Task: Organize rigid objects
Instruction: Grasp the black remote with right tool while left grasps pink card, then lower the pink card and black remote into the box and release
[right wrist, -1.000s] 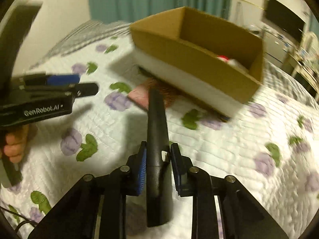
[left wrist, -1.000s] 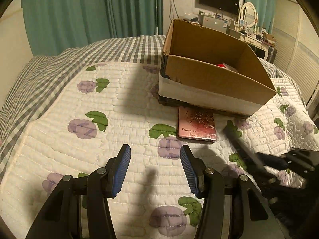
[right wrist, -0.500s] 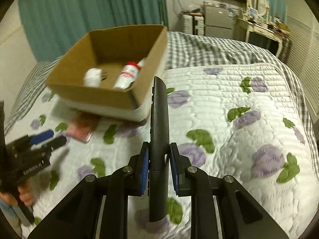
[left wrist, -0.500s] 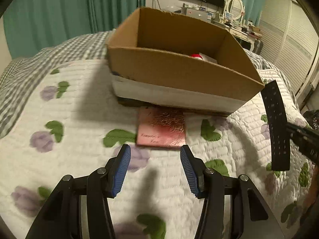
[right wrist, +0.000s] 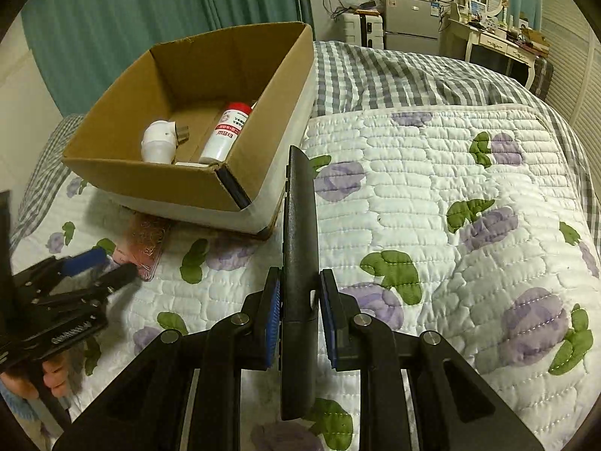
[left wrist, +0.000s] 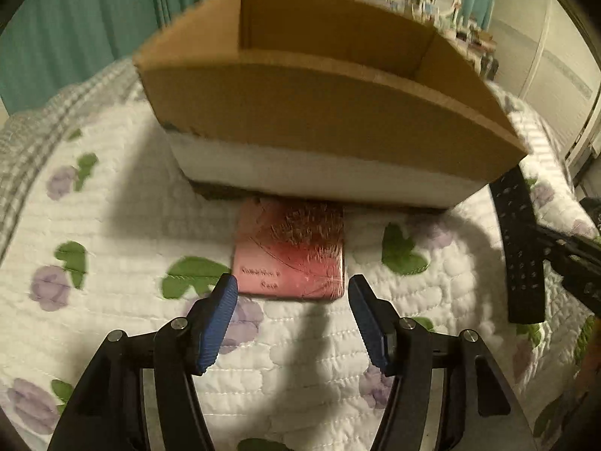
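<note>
An open cardboard box (left wrist: 323,120) stands on the quilted bed; in the right wrist view the cardboard box (right wrist: 263,75) holds a white bottle with a red cap (right wrist: 225,133) and a white pipe elbow (right wrist: 159,143). A flat pink case (left wrist: 291,253) lies on the quilt against the box's near wall, also in the right wrist view (right wrist: 144,242). My left gripper (left wrist: 293,300) is open, its fingertips just short of the case's near edge. My right gripper (right wrist: 298,300) is shut on a black remote control (right wrist: 298,248), held upright to the right of the box, also seen in the left wrist view (left wrist: 520,248).
The bed carries a white quilt with purple flowers (right wrist: 450,225) over a grey checked blanket (right wrist: 394,75). Teal curtains (right wrist: 150,18) hang behind the box. A fridge (right wrist: 409,22), a dresser with a mirror (right wrist: 488,34) and a television stand along the far wall.
My left gripper has moved forward and down toward the pink case, which now lies just before the open fingers. My right gripper, still holding the remote, has drawn closer to the box's right side.
</note>
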The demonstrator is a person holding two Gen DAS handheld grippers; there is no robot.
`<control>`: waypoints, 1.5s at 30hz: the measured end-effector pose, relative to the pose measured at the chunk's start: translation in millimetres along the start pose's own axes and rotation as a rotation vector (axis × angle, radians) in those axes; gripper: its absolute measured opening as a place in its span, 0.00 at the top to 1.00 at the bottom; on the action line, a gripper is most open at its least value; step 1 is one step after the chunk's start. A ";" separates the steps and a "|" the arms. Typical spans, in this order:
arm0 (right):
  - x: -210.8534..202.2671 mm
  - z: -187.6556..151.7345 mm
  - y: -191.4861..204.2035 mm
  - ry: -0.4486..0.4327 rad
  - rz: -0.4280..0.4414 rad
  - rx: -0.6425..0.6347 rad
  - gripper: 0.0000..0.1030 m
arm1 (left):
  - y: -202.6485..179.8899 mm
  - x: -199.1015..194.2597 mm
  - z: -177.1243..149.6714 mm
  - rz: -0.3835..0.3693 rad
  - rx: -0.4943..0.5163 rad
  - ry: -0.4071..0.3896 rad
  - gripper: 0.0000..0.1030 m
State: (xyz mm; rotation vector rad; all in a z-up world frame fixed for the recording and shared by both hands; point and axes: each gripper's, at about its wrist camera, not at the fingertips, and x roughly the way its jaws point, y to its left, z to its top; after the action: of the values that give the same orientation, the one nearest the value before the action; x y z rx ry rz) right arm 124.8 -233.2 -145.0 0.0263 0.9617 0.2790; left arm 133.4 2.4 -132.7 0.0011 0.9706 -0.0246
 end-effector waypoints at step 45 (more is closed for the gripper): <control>-89.2 132.9 43.2 -0.320 0.104 -0.157 0.82 | -14.6 -85.3 102.7 -0.065 0.053 -0.282 0.30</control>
State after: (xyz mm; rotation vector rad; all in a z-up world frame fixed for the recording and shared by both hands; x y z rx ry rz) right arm 175.0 -200.1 9.4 -0.0221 0.6198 0.4316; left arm 169.7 -11.7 -4.2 0.0142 0.6872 -0.1072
